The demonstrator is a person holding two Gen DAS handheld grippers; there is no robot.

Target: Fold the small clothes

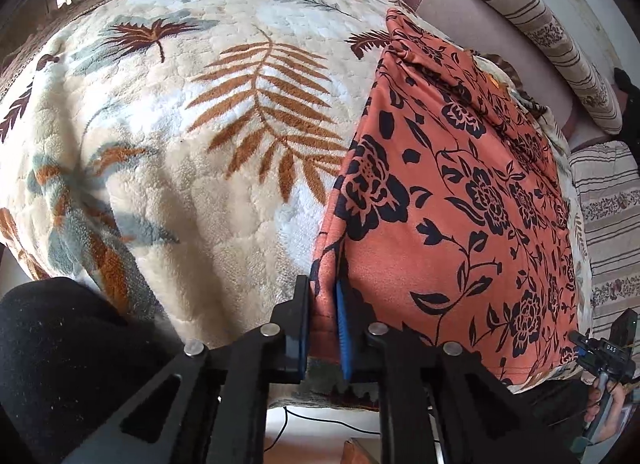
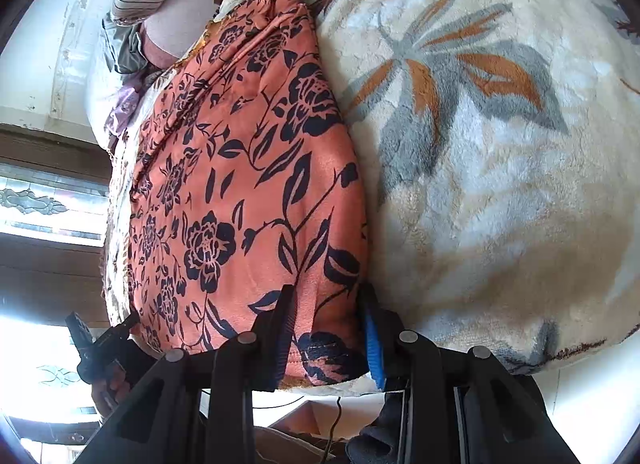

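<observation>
Black-armed and blue-padded, our left gripper (image 1: 323, 328) fills the bottom of the left wrist view, its jaws pinched on the near left corner of the soft orange garment printed with black roses and vines (image 1: 452, 200). That garment lies lengthwise on the cream fleece blanket patterned with rust and grey leaves (image 1: 180, 152), running away from us toward a striped beige bolster (image 1: 552, 36) at the far right. Two long parallel creases run along its right side, so we judge one lengthwise fold is already made; the crosswise folds are, as far as we can see, not yet done. At the lower right edge our right gripper (image 1: 576, 338) shows small, at the garment's other near corner.

Nearest in the right wrist view, our right gripper (image 2: 326, 328) straddles the near right corner of the same garment (image 2: 240, 184), cloth lying between jaws that stand apart; we cannot tell whether they are pressing it. The fabric looks thin and smooth, flat over most of its length, bunched and gathered at the far end. It sits along the blanket's (image 2: 500, 144) edge. Our left gripper (image 2: 128, 322) appears at the lower left, at the opposite corner. We judge the near hem is about to be carried toward the far end.
</observation>
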